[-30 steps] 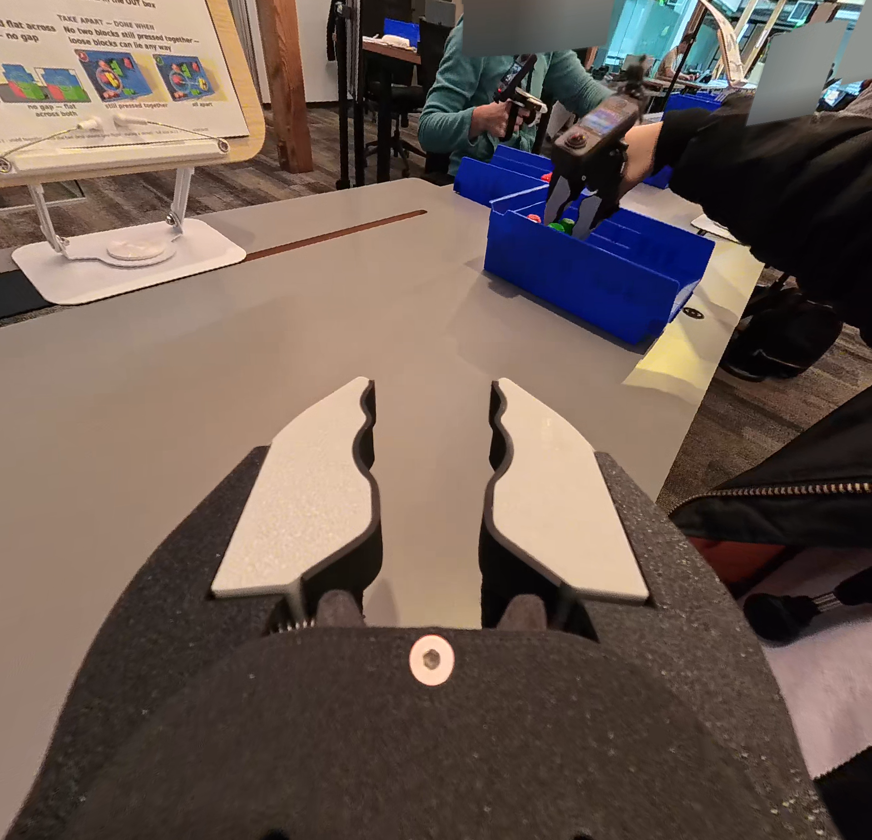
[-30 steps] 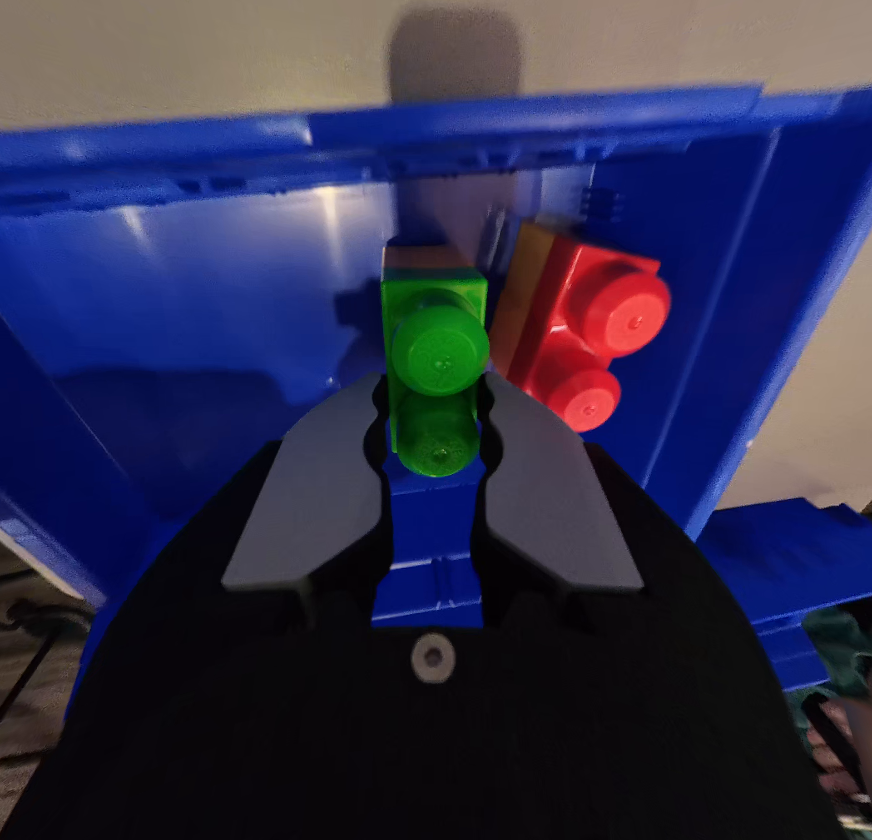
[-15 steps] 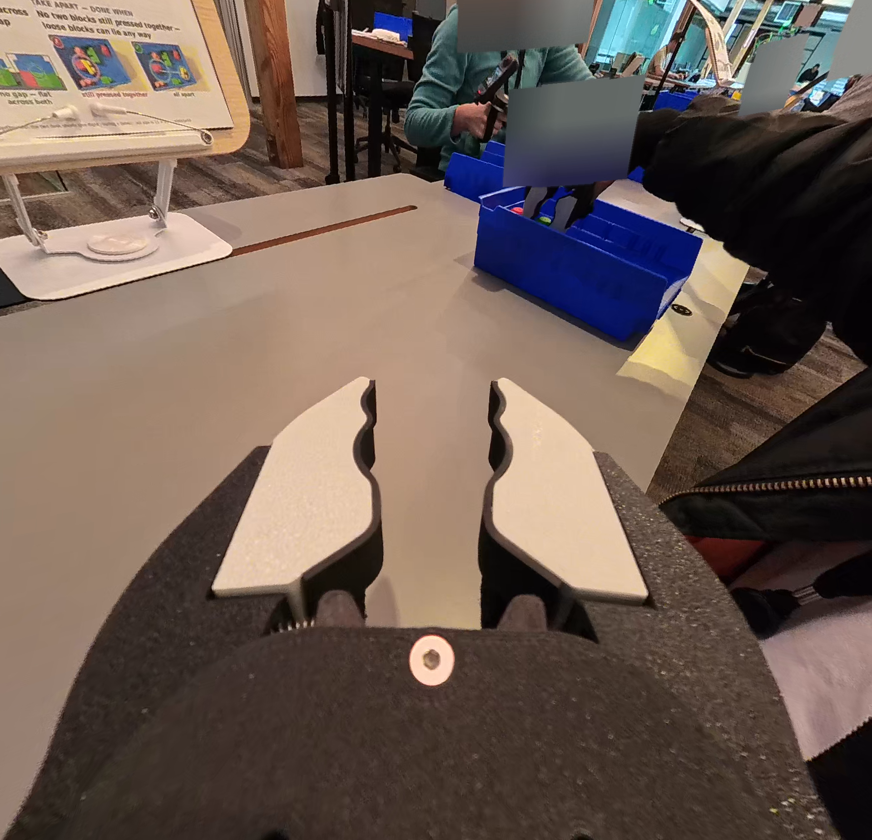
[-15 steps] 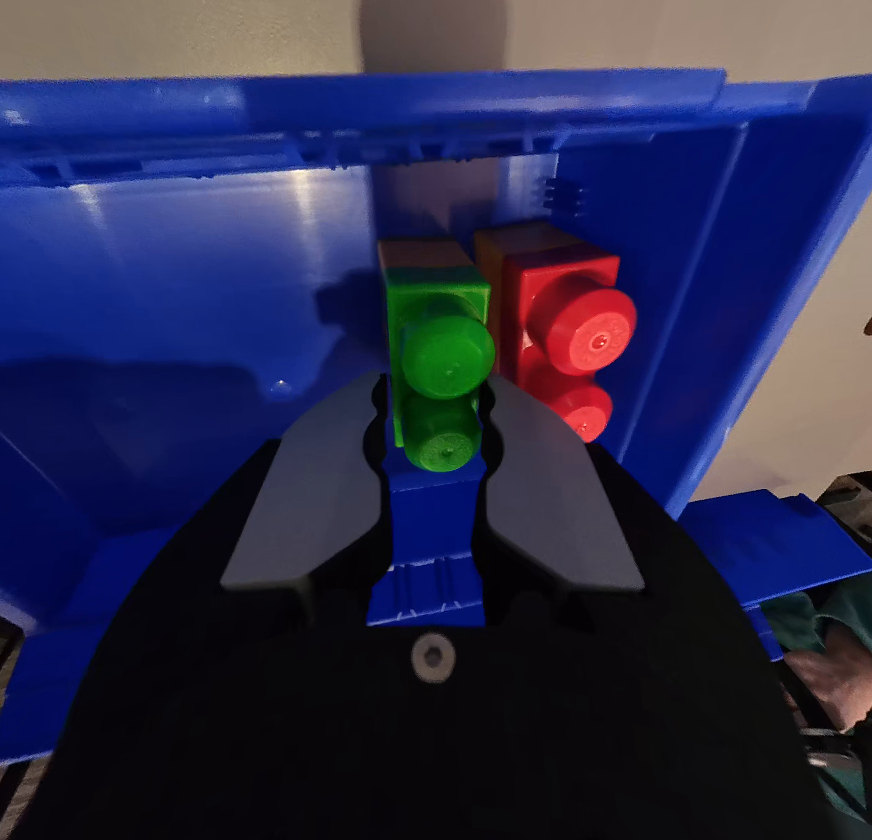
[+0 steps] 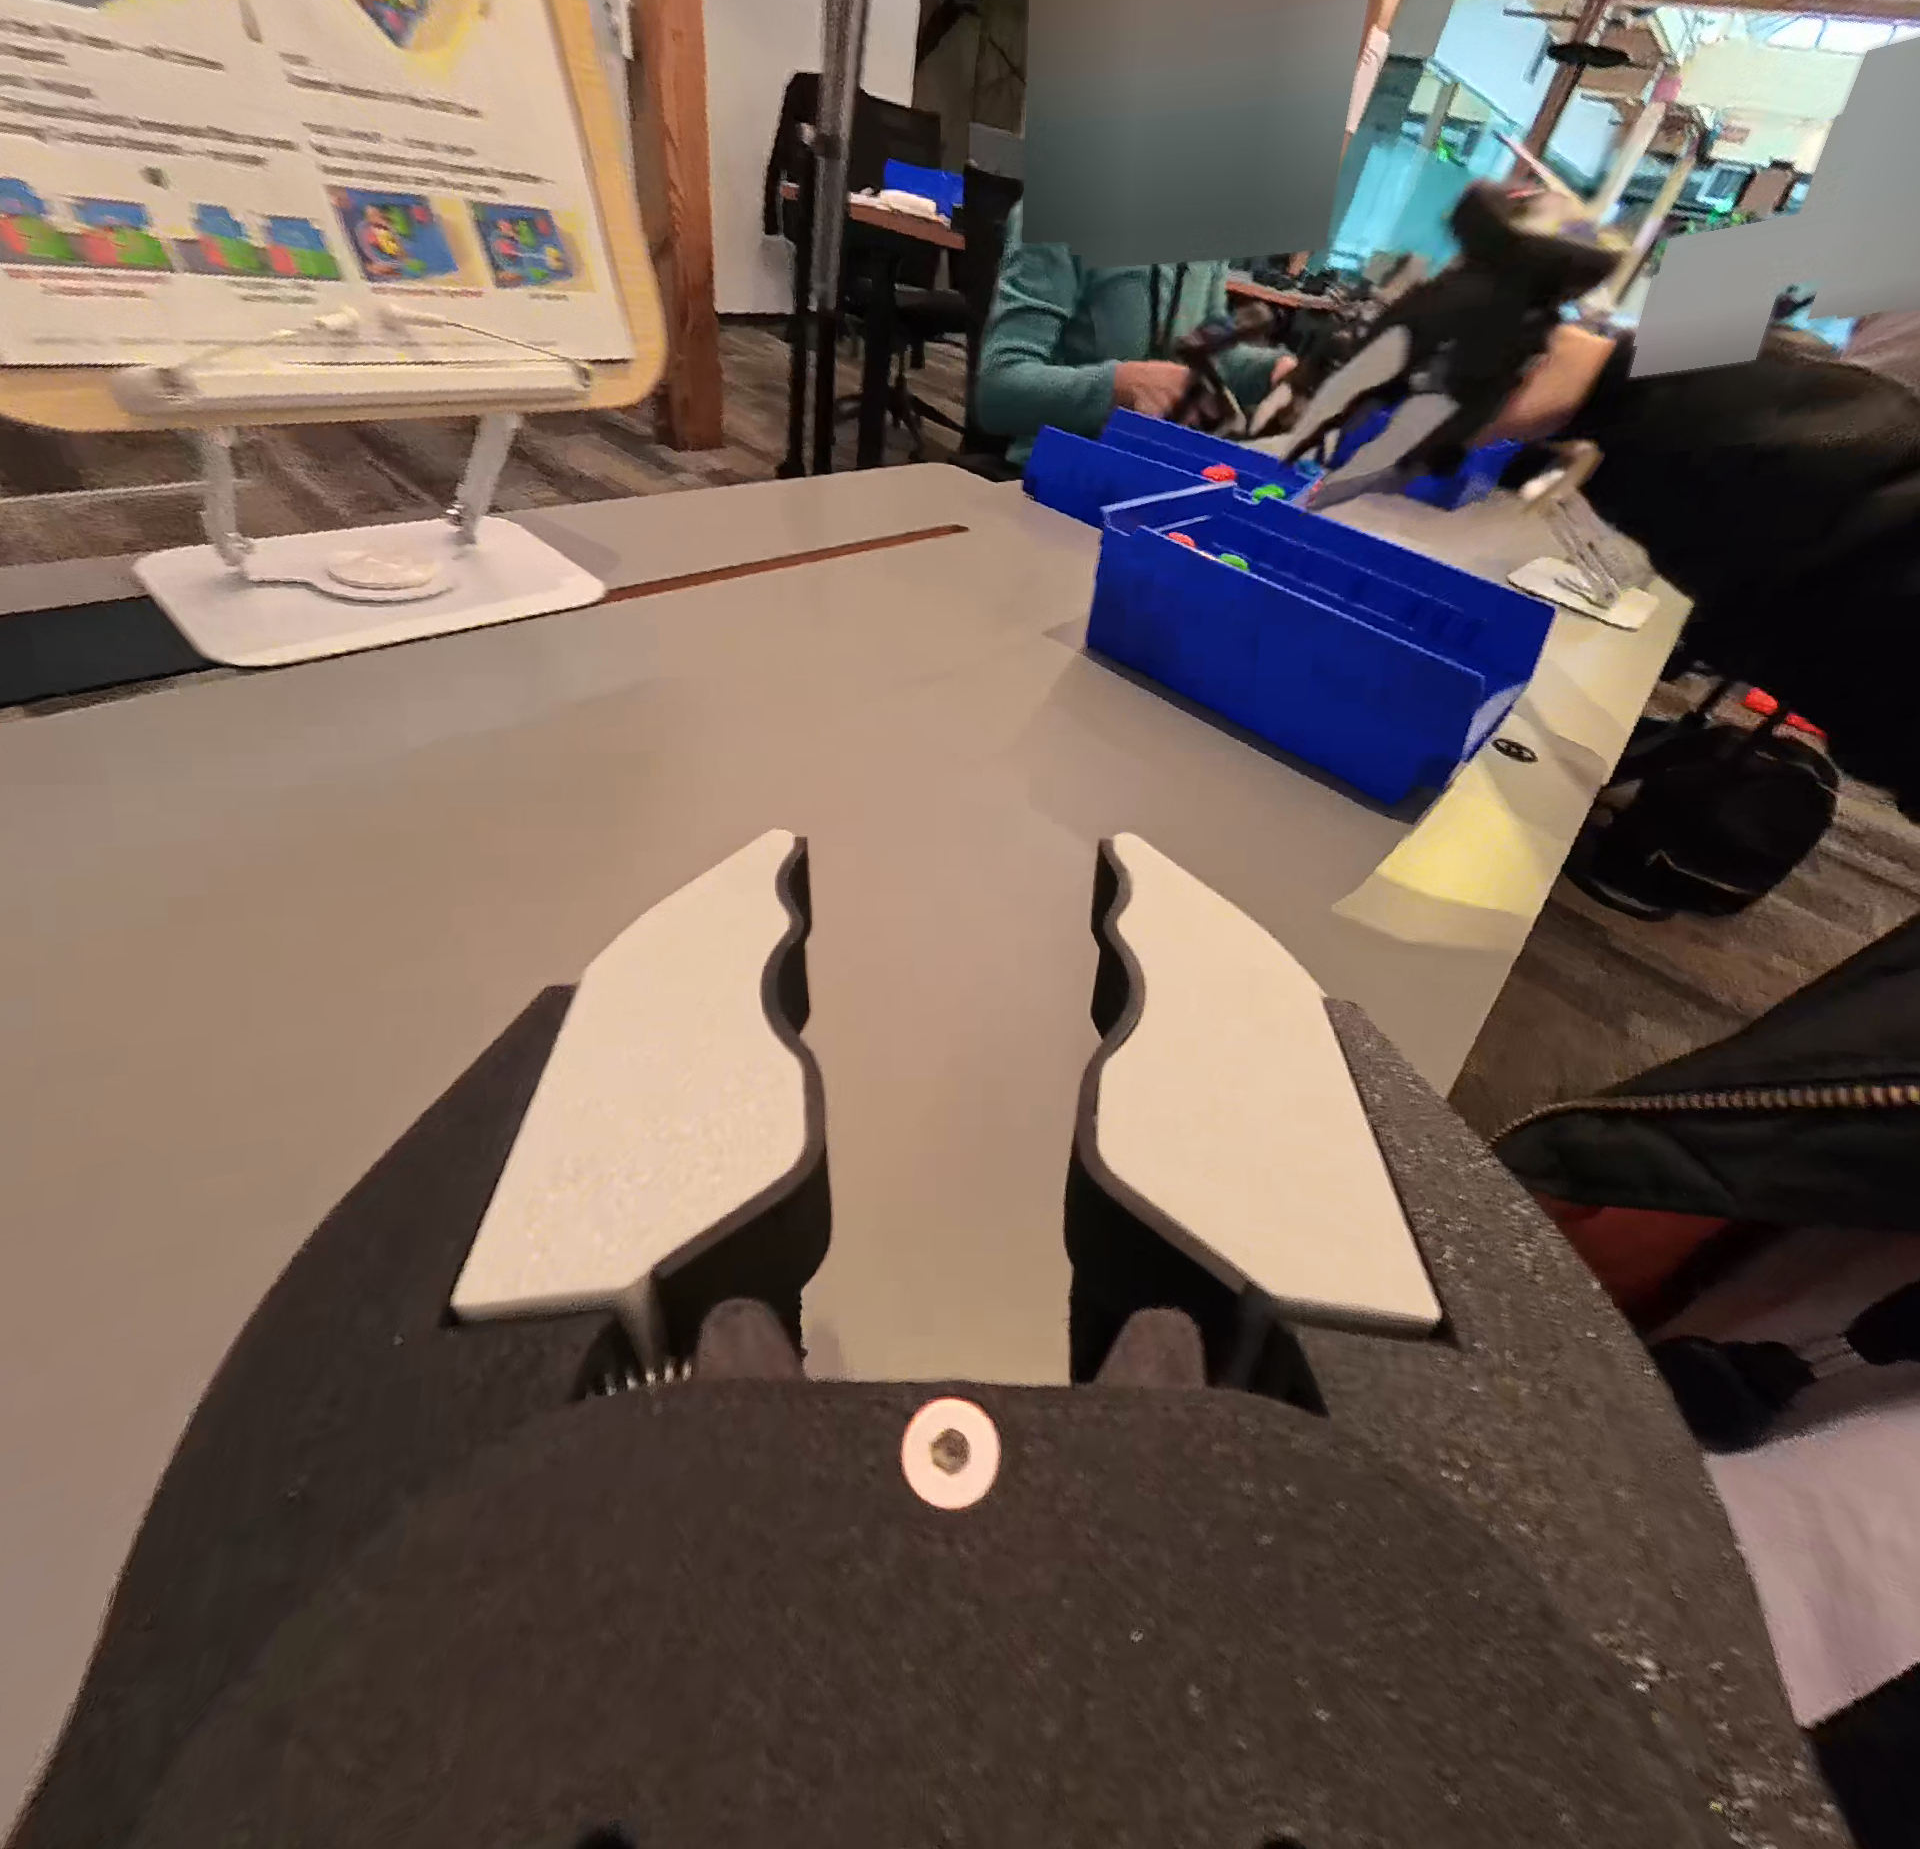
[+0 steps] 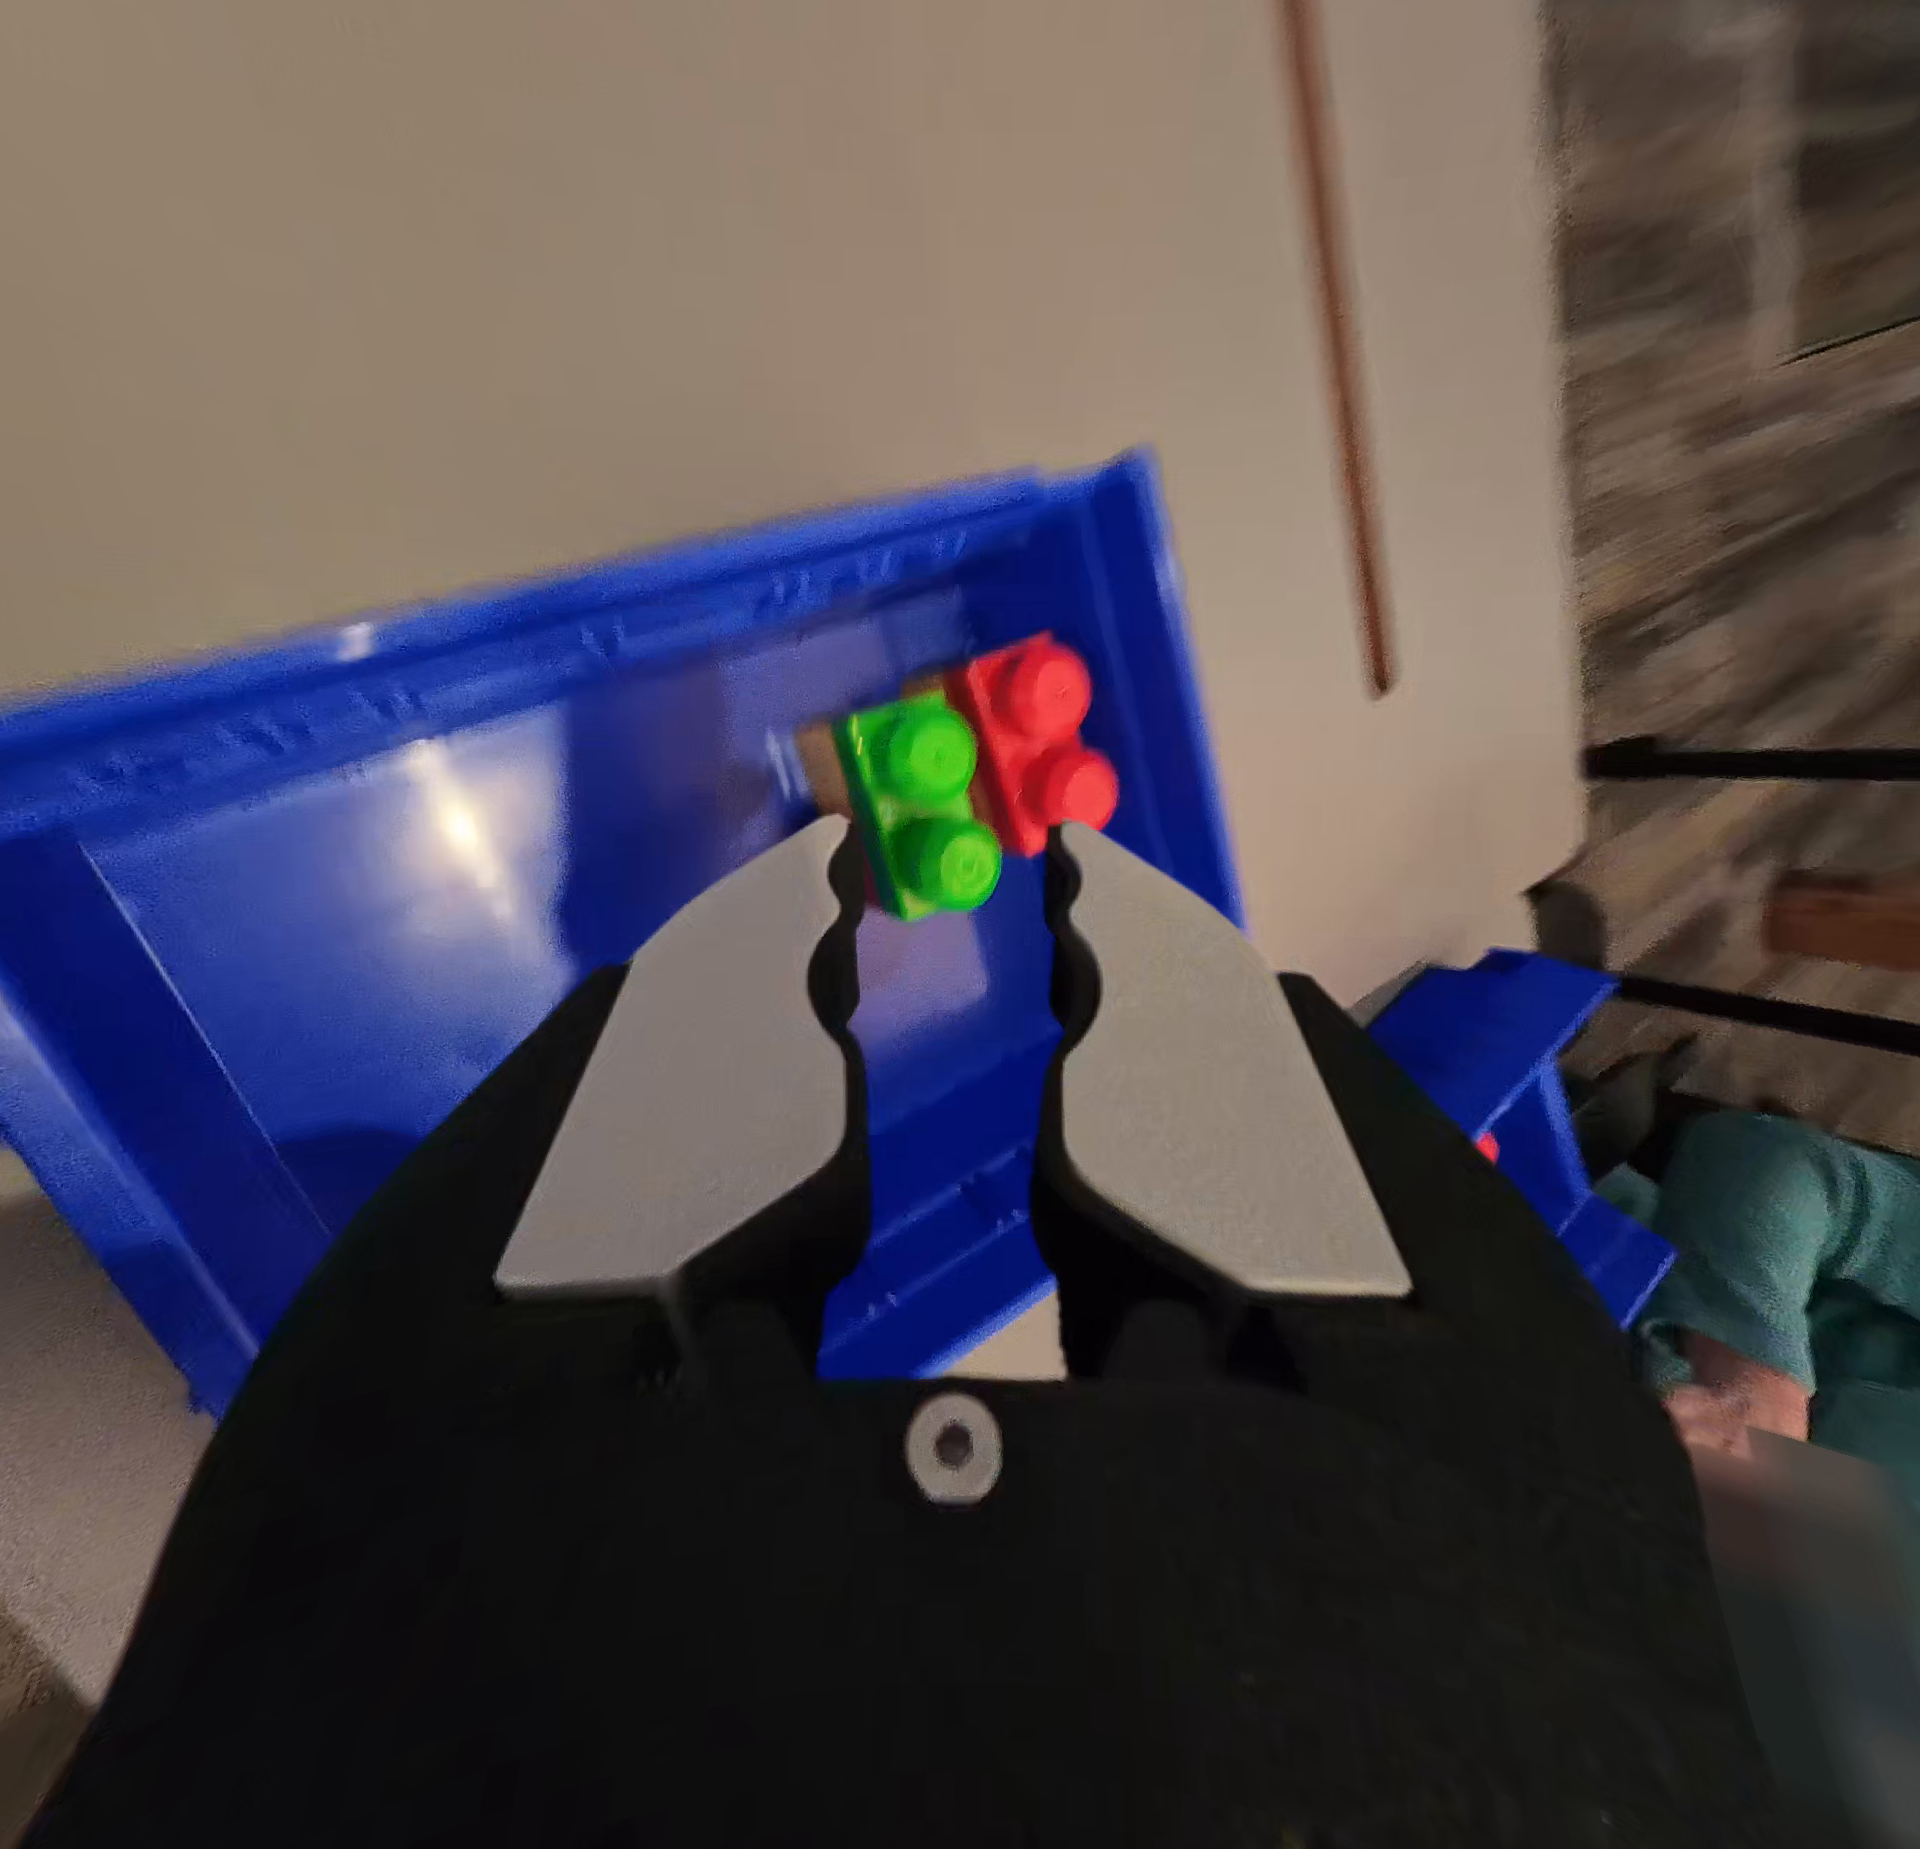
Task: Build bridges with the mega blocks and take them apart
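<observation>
A green two-stud block (image 6: 925,812) and a red two-stud block (image 6: 1039,750) lie side by side, studs toward me, in the right end of a blue bin (image 6: 416,926). A tan surface shows just behind them. My right gripper (image 6: 951,849) is open and empty, held above the bin with its tips short of the green block. It shows blurred in the left wrist view (image 5: 1351,428) over the bins. My left gripper (image 5: 951,854) is open and empty, low over the bare grey table (image 5: 520,812). The blue bin (image 5: 1299,656) is far to its right front, with red and green studs showing inside.
A second blue bin (image 5: 1132,459) stands behind the first. An instruction board on a white stand (image 5: 364,584) is at the table's back left. A person in a teal sleeve (image 5: 1049,345) sits beyond the table. A black bag (image 5: 1704,823) lies on the floor right of the table edge. One gripper's finger ends stand about 55 cm off the other's.
My right gripper has drawn back and up out of the bin, away from the green block it straddled. The block stays in the bin. My left gripper has hardly moved.
</observation>
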A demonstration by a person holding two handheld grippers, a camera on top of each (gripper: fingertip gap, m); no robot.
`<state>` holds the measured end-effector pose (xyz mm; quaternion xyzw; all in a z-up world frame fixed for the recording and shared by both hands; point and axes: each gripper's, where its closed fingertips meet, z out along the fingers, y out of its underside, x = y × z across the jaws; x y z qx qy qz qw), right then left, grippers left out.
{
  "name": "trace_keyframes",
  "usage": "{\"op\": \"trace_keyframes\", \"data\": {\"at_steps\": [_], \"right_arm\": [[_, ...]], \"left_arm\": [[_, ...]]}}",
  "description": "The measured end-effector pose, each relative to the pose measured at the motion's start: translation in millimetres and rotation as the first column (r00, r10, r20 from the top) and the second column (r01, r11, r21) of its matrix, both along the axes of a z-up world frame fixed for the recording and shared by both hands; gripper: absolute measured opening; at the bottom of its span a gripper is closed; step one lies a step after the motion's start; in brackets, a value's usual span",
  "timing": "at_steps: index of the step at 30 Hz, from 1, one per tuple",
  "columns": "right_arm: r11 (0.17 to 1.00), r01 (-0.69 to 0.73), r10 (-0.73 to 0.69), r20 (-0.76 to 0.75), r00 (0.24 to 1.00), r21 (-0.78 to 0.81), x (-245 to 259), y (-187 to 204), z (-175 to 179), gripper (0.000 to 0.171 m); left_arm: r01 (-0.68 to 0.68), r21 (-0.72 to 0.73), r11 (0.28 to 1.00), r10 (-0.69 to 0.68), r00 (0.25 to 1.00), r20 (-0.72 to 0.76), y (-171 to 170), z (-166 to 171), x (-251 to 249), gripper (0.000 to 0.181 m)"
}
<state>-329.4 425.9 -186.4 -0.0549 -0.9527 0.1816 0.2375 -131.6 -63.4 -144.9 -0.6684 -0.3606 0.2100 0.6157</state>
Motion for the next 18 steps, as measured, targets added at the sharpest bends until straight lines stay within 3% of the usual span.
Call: {"op": "trace_keyframes", "data": {"at_steps": [5,7,10,14,16,18], "right_arm": [[0.948,-0.057,-0.037,-0.288,0.957,-0.312,30.3,-59.2,76.2,0.036],[0.867,-0.099,-0.079,-0.331,0.940,-0.488,38.8,-91.8,98.0,0.038],[0.668,-0.182,-0.040,-0.279,0.960,-0.722,58.9,-146.0,117.8,0.027],[0.484,-0.203,0.082,-0.187,0.979,-0.851,77.7,-211.4,118.2,0.009],[0.394,-0.199,0.171,-0.141,0.975,-0.898,86.1,-242.5,115.3,0.022],[0.315,-0.177,0.248,-0.099,0.964,-0.932,92.1,-271.0,111.1,0.023]], "left_arm": [[-0.060,0.104,0.993,0.062,0.998,-0.016,-47.1,9.4,9.7,0.054],[-0.127,0.130,0.983,0.133,0.990,-0.043,-76.1,15.5,16.3,0.053],[-0.258,0.107,0.960,0.268,0.959,-0.090,-128.6,22.5,30.9,0.044],[-0.509,-0.123,0.852,0.500,0.861,-0.094,-225.4,5.9,43.8,0.041],[-0.507,-0.203,0.838,0.517,0.856,-0.003,-260.3,-10.1,50.2,0.039],[-0.504,-0.229,0.833,0.528,0.848,0.054,-290.2,-18.4,53.7,0.038]]}}
